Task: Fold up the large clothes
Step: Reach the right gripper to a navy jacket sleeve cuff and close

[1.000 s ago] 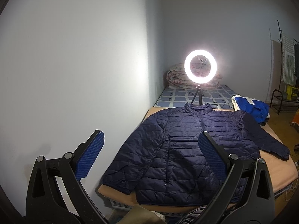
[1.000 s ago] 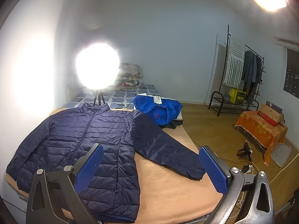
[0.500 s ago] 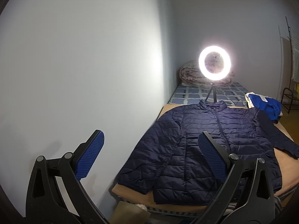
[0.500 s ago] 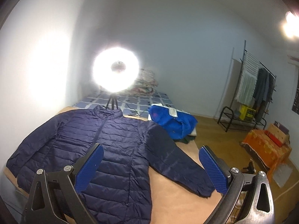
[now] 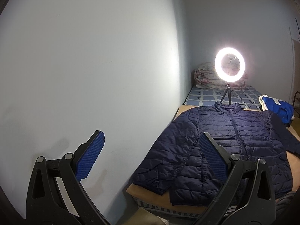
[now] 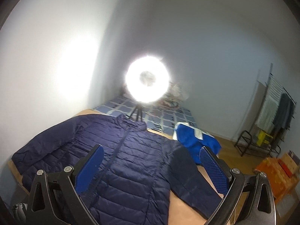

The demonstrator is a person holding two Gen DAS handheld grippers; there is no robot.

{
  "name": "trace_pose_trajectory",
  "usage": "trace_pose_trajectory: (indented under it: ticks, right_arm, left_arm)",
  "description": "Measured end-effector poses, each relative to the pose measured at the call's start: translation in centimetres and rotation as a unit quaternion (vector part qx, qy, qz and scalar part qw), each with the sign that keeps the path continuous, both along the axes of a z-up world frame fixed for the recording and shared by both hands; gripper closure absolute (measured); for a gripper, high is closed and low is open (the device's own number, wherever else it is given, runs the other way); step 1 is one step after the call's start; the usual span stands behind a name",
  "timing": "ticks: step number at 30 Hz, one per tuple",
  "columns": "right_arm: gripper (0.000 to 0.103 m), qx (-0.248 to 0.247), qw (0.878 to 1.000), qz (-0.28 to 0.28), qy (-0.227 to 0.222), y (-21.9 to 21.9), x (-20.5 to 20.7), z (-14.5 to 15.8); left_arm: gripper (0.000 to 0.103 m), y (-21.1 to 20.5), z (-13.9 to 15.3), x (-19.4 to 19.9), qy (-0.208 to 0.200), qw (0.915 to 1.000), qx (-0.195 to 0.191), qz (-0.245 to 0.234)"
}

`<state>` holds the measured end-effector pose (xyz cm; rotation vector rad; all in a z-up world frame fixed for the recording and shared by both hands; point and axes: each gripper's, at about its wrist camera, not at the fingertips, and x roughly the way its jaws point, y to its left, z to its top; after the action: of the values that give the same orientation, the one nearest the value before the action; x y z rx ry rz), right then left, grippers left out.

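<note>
Now both views have swung leftward and up since a second ago: more bare wall fills the left wrist picture, and the ceiling lamp has left the right wrist one. The navy quilted puffer jacket lies flat, zipped front up, on the tan blanket-covered bed, sleeves spread, unmoved. The left gripper hangs released, jaws wide, holding nothing; the right gripper is likewise spread and empty above the jacket. Behind the collar stands the glowing ring light on a tripod, with a bright blue garment beside it.
</note>
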<state>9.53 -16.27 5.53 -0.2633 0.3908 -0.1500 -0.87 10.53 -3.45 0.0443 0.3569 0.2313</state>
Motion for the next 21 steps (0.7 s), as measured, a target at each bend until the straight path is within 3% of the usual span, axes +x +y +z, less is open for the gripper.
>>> trace_pose_trajectory:
  ticks: [5,11,16,19,21]
  right_arm:
    - [0.0,-0.018,0.995,0.091,0.031,3.4,3.8,-1.2]
    - [0.001,-0.059,0.977,0.197,0.06,9.8,7.4,-4.1]
    - [0.011,-0.041,0.941,0.309,0.129,15.6,9.7,-7.4]
    - [0.024,-0.034,0.913,0.364,0.181,19.8,10.9,-10.1]
    - [0.033,-0.035,0.885,0.407,0.222,23.3,11.2,-12.4]
  left_arm:
    - [0.001,0.8,-2.0,-0.6,0.017,0.9998,0.007,0.011]
    - [0.001,2.5,-4.7,-1.0,0.046,0.9986,-0.004,0.025]
    - [0.001,3.6,-6.5,-1.7,0.066,0.997,0.009,0.039]
    - [0.001,4.1,-7.3,-2.4,0.075,0.9959,0.009,0.049]
    - [0.001,4.6,-7.8,-2.7,0.081,0.9954,0.004,0.05]
